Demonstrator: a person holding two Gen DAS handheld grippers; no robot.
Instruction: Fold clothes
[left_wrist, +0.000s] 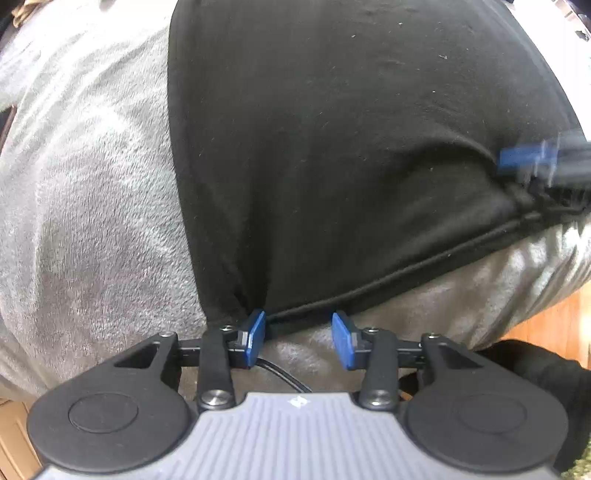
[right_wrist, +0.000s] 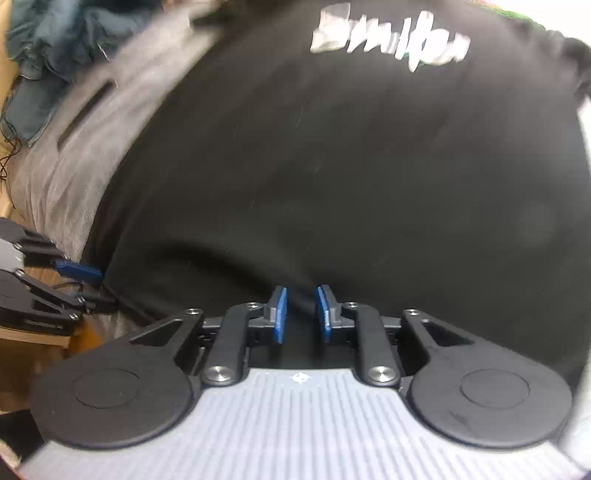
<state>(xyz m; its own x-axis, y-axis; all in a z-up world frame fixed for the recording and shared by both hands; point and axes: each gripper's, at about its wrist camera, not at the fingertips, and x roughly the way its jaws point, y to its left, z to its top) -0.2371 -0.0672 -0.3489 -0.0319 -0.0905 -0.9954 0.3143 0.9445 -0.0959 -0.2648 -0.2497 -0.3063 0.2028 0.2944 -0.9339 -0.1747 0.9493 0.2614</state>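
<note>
A black T-shirt (left_wrist: 332, 166) lies spread on a grey fleece blanket (left_wrist: 92, 221); blurred white lettering (right_wrist: 388, 40) shows at its far end. My left gripper (left_wrist: 299, 334) stands open at the shirt's near left corner, the hem running between its blue pads and its left pad touching the bunched corner. My right gripper (right_wrist: 302, 314) is over the shirt's near edge, its pads a narrow gap apart, a low ridge of black cloth at the tips. From the left wrist view its blurred blue pad (left_wrist: 524, 158) shows at the hem's right end.
A pile of teal clothes (right_wrist: 48, 55) lies at the blanket's far left. A thin dark cable (right_wrist: 7, 147) trails beside it. Wooden floor (left_wrist: 554, 321) shows past the blanket's near edge. A dark strip (right_wrist: 86, 110) lies on the blanket.
</note>
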